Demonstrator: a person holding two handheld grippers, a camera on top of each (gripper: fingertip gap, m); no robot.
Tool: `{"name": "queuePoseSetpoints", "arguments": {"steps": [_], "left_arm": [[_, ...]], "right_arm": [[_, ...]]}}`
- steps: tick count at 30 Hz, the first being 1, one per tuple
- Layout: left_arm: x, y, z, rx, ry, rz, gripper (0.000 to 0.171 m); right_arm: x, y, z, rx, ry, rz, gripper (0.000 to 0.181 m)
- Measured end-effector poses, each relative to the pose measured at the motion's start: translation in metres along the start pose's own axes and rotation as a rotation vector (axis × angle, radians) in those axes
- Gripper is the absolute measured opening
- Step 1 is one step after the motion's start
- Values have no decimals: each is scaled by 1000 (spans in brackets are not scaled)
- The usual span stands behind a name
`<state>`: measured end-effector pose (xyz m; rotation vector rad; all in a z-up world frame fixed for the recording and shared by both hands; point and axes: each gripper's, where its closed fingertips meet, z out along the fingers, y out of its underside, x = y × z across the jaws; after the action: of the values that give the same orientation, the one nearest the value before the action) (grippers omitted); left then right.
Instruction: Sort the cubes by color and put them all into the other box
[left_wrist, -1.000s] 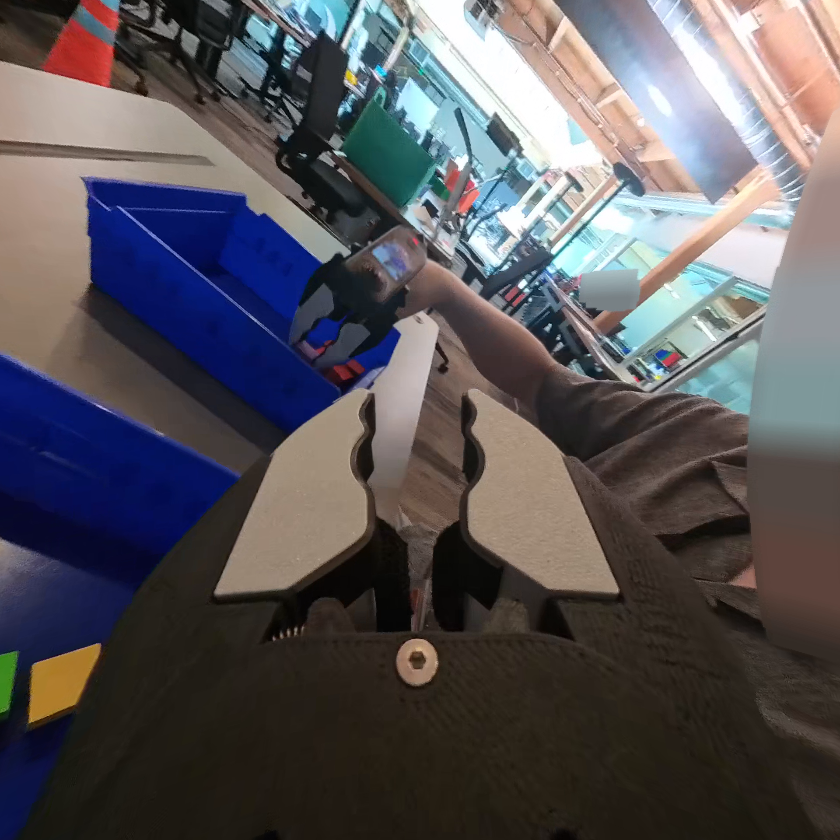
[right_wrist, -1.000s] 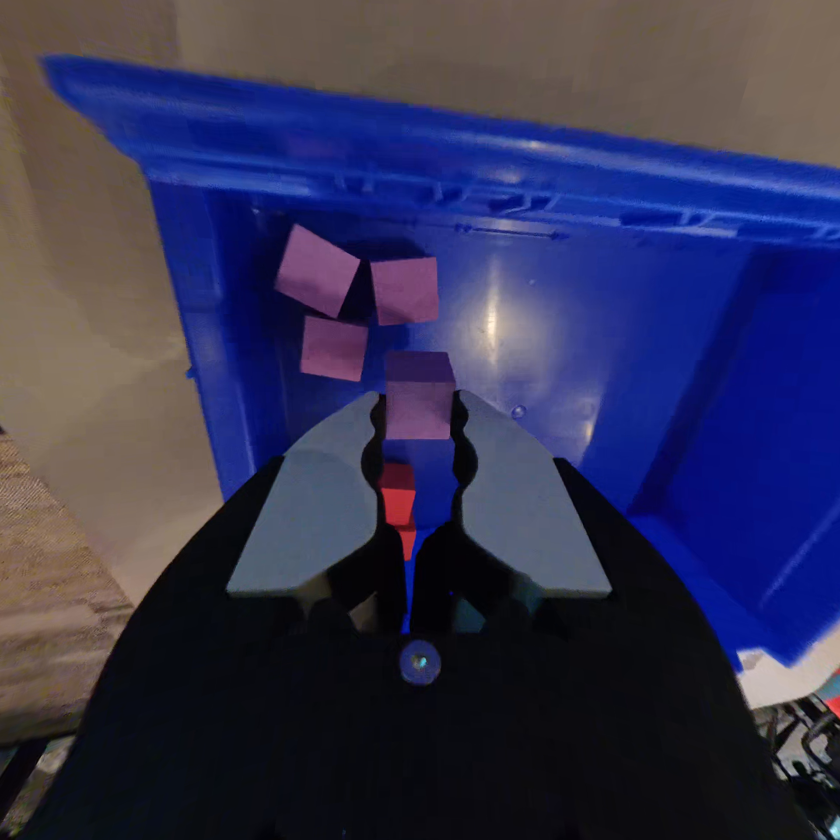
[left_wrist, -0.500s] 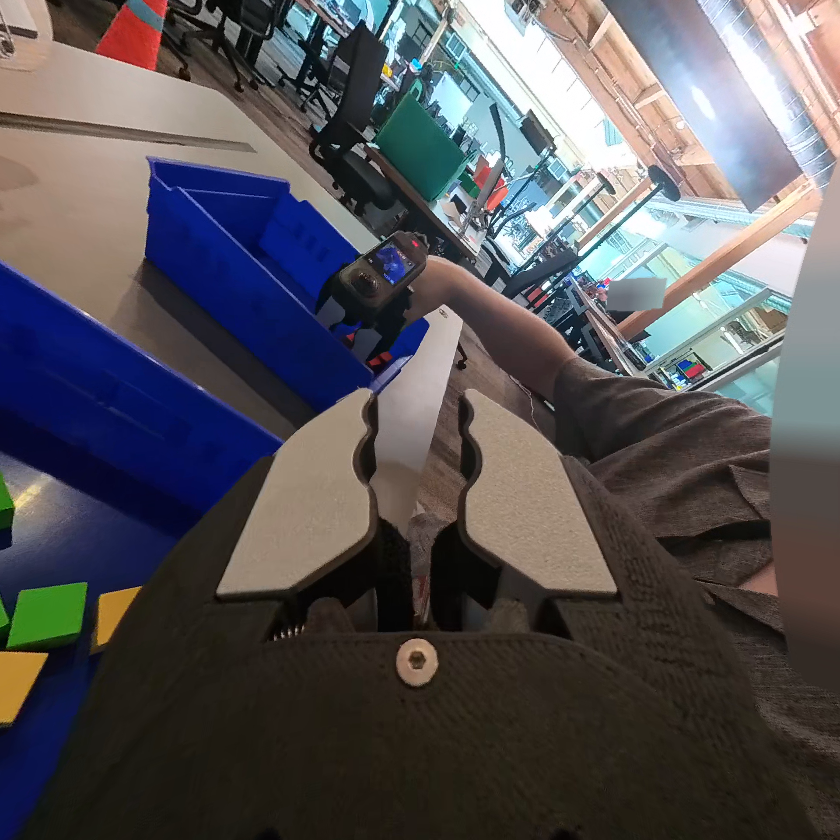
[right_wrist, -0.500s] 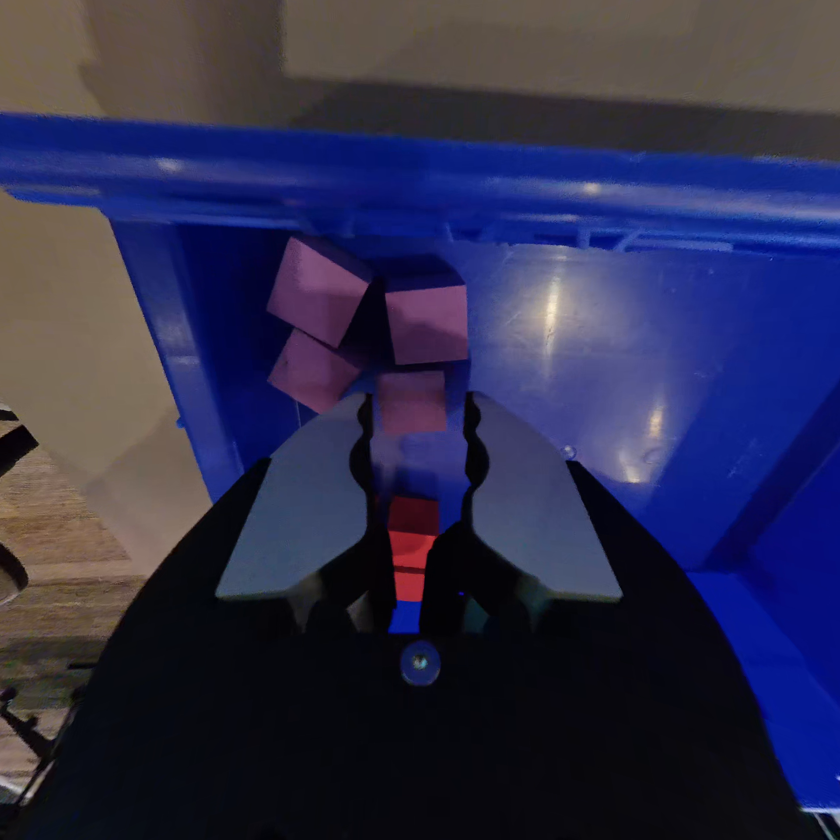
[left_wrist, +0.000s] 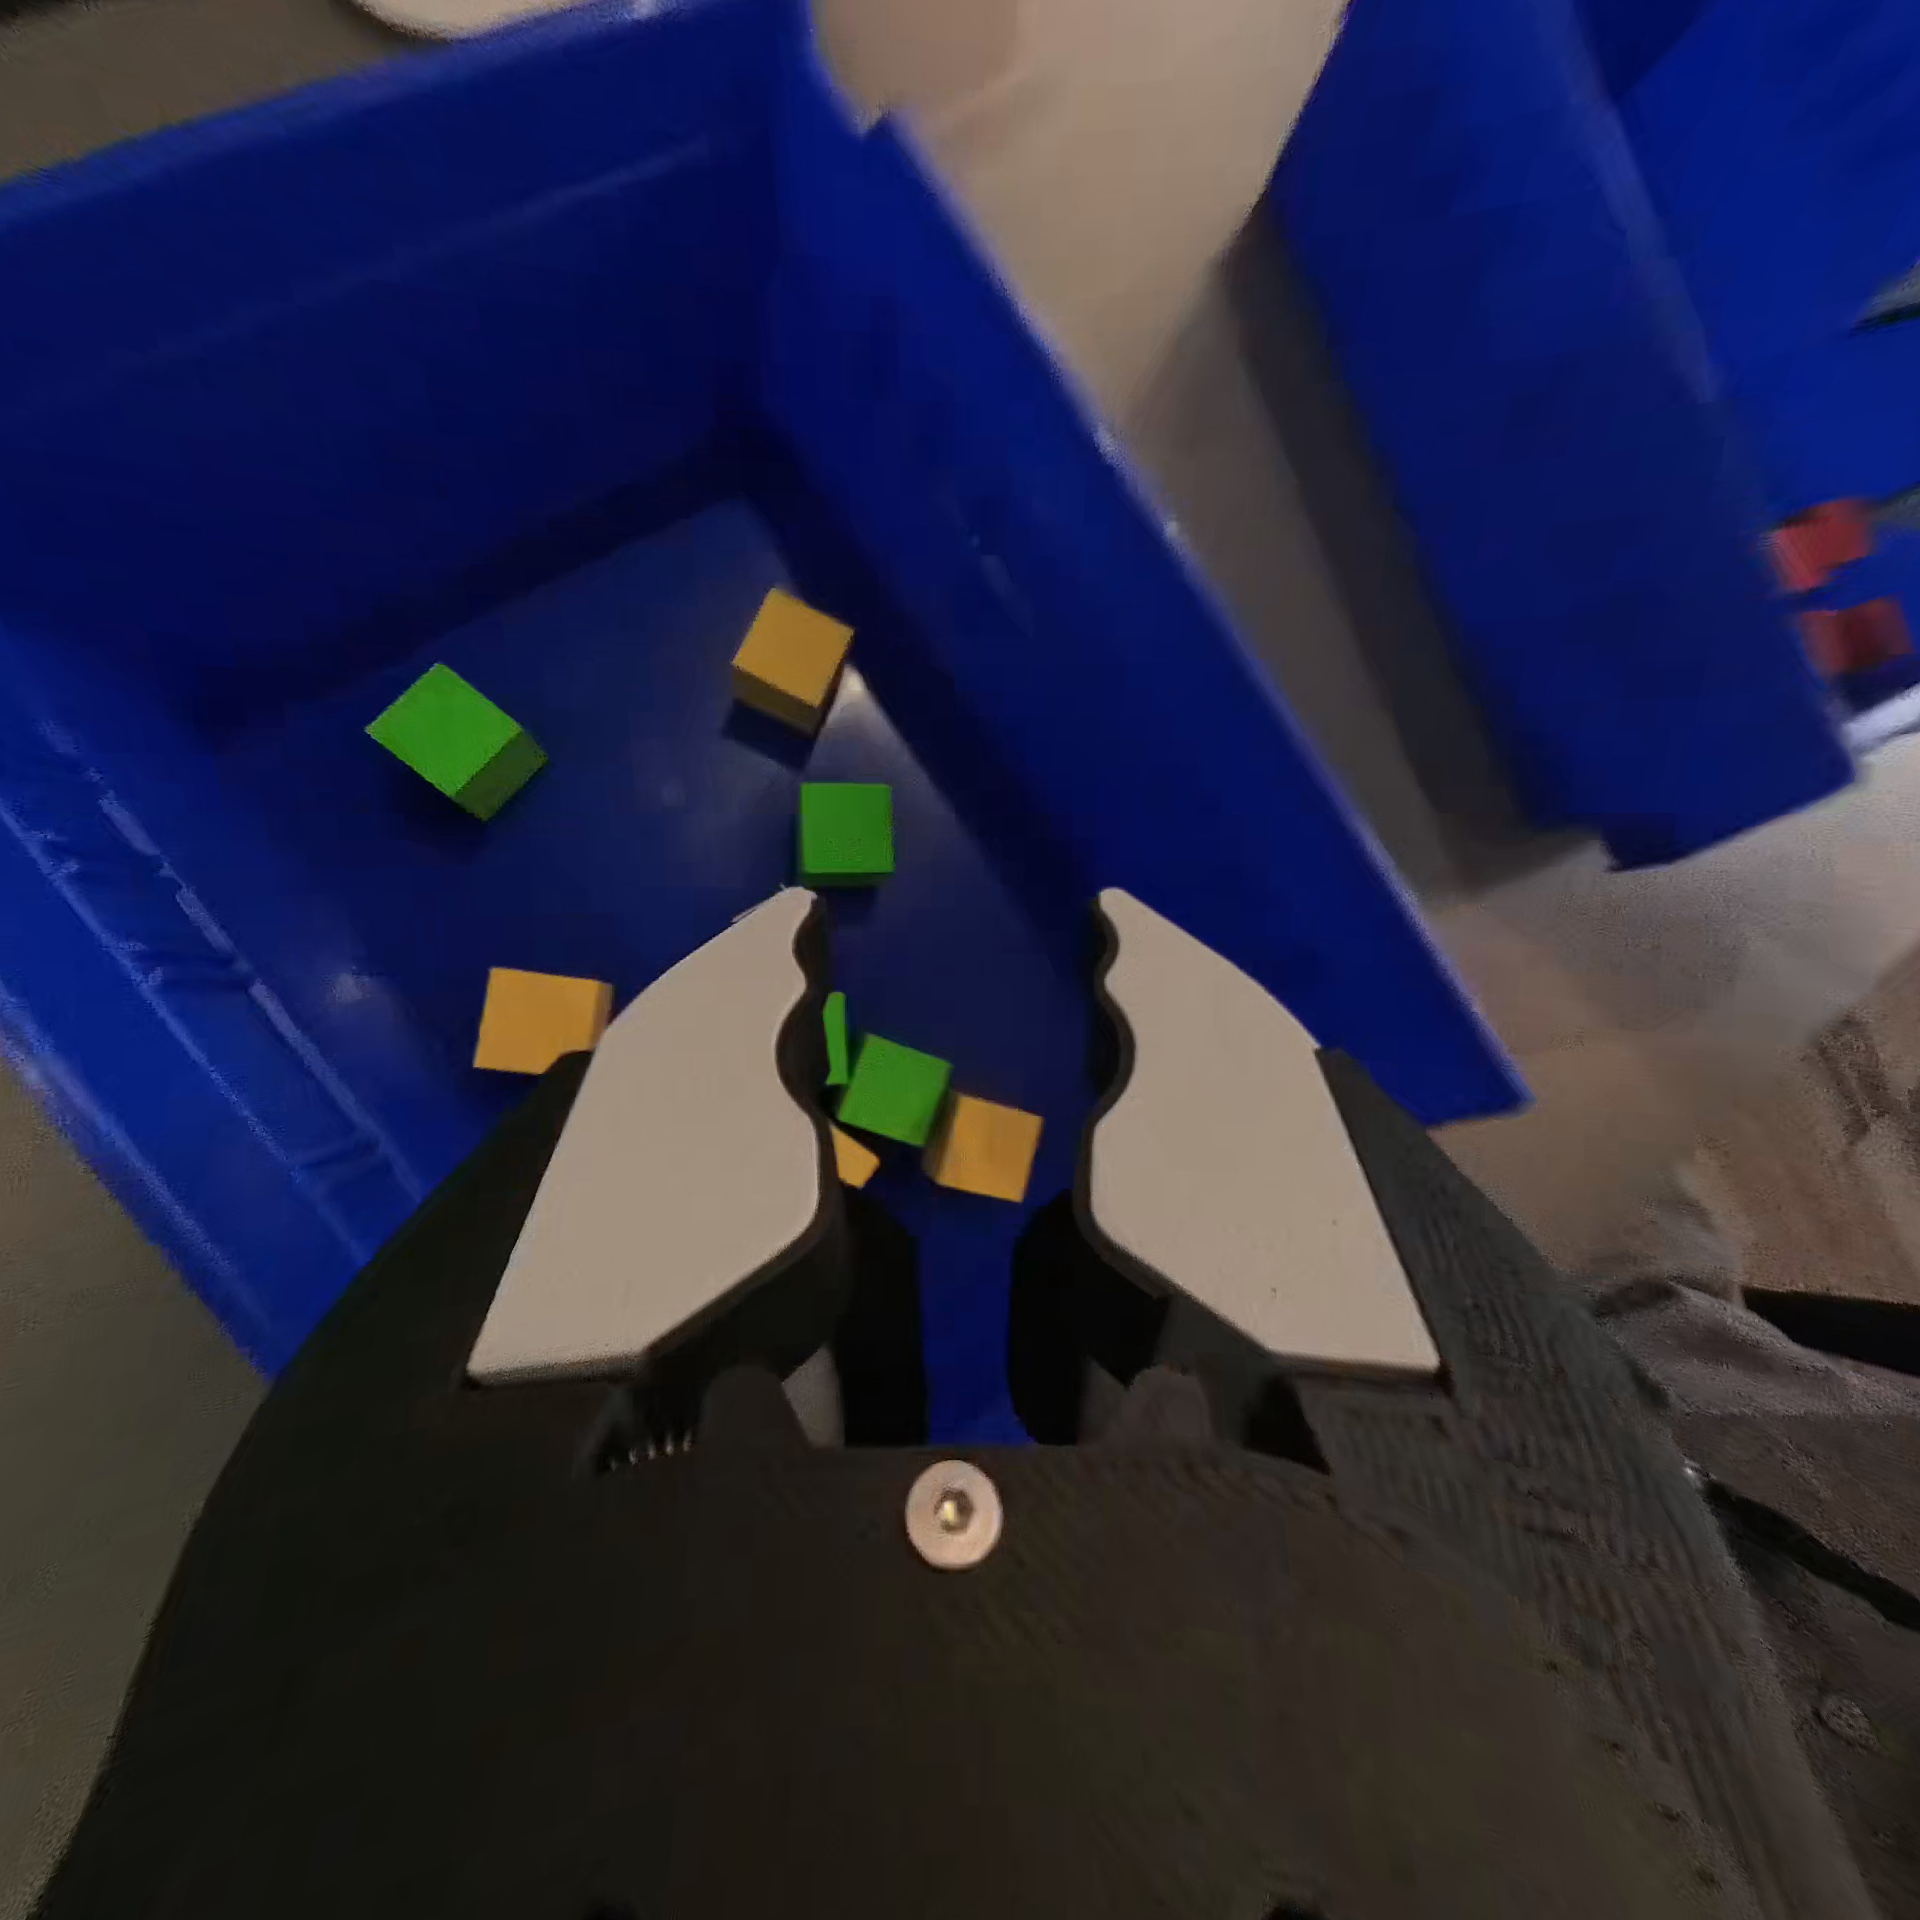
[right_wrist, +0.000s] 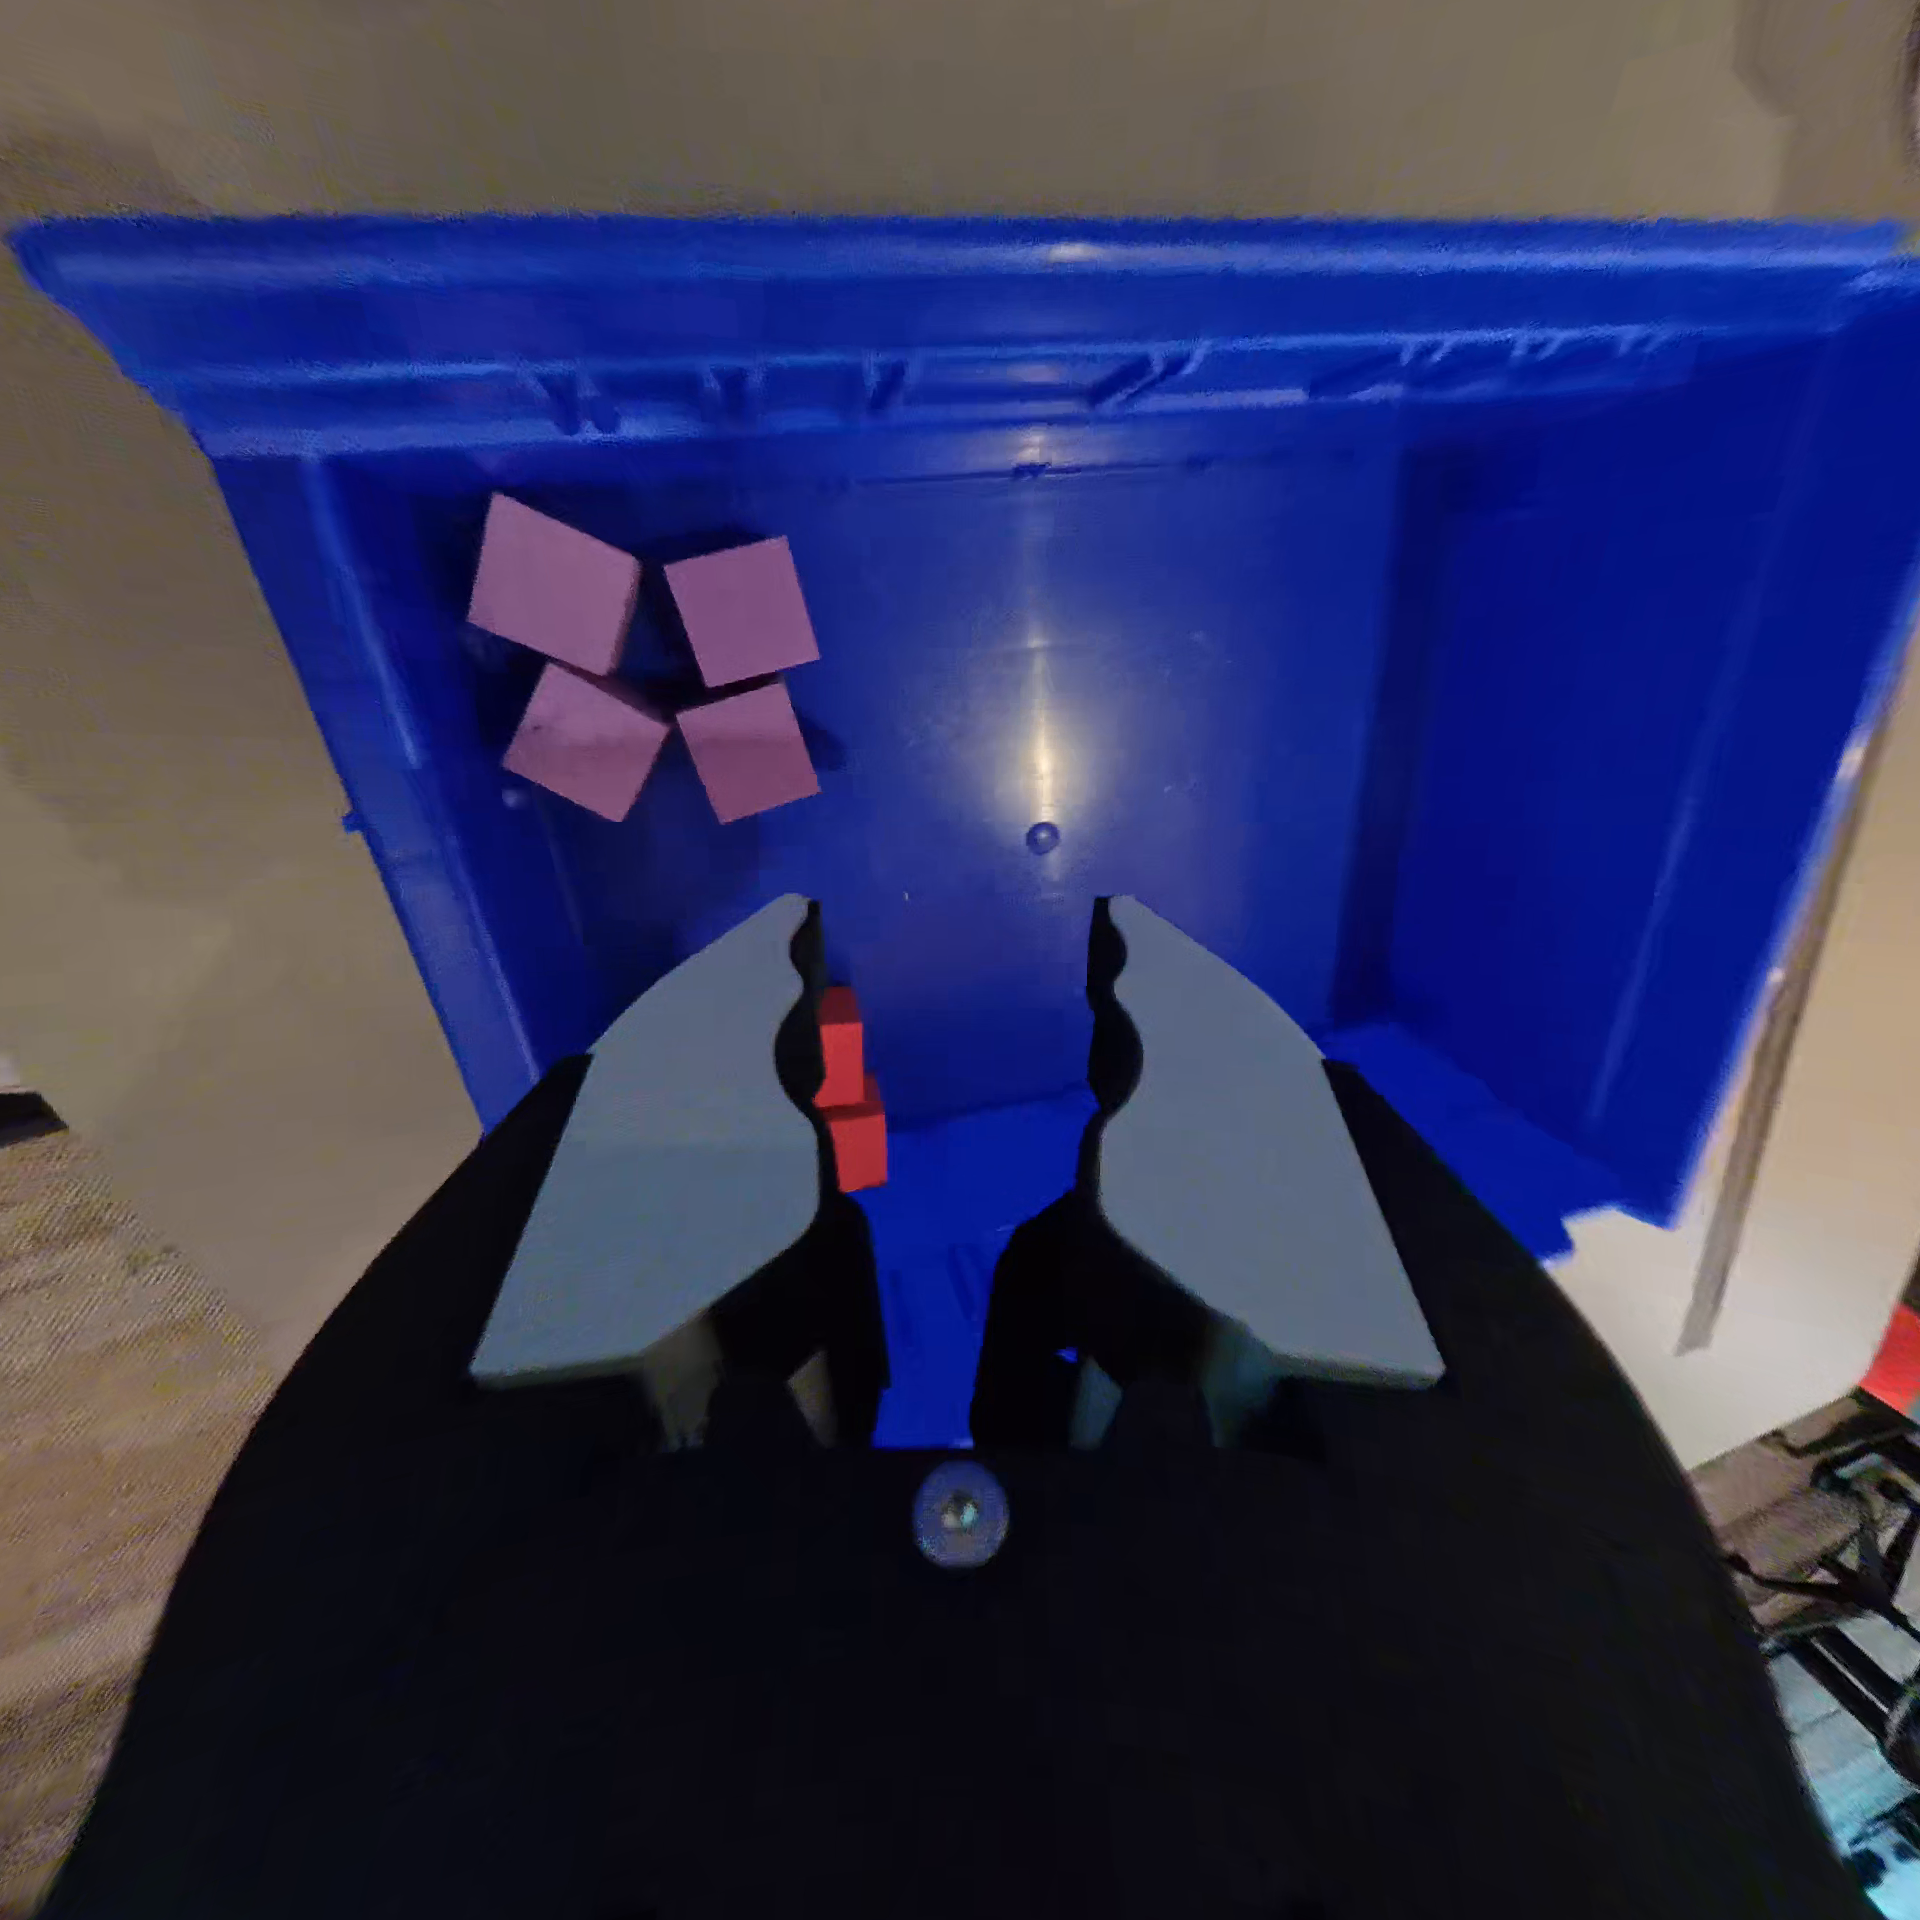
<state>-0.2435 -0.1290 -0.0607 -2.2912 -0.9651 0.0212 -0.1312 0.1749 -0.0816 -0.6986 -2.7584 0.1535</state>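
Jaws wide apart on both grippers, nothing held. Left gripper hangs over a blue bin; between its fingers at frame centre lie a green cube touching a yellow cube. Farther up, more green and yellow cubes scattered, picture blurred. Right gripper is over a second blue bin: two red cubes just beside its left finger, four purple cubes clustered upper left, near the bin's corner.
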Motion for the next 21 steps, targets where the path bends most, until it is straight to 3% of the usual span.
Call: {"name": "queuePoseSetpoints", "arguments": {"steps": [8,14,17,21], "left_arm": [[-24,13,66,-259,-85,-73,50],[-31,26,87,-333,-113,-79,51],[-32,29,92,-352,-105,-76,32],[-32,27,91,-355,-82,-81,30]], "right_arm": [[-5,0,-16,62,85,-37,47],[-5,6,-14,86,88,-30,46],[-6,5,-14,98,95,-36,45],[-5,3,-19,116,110,-39,45]]}}
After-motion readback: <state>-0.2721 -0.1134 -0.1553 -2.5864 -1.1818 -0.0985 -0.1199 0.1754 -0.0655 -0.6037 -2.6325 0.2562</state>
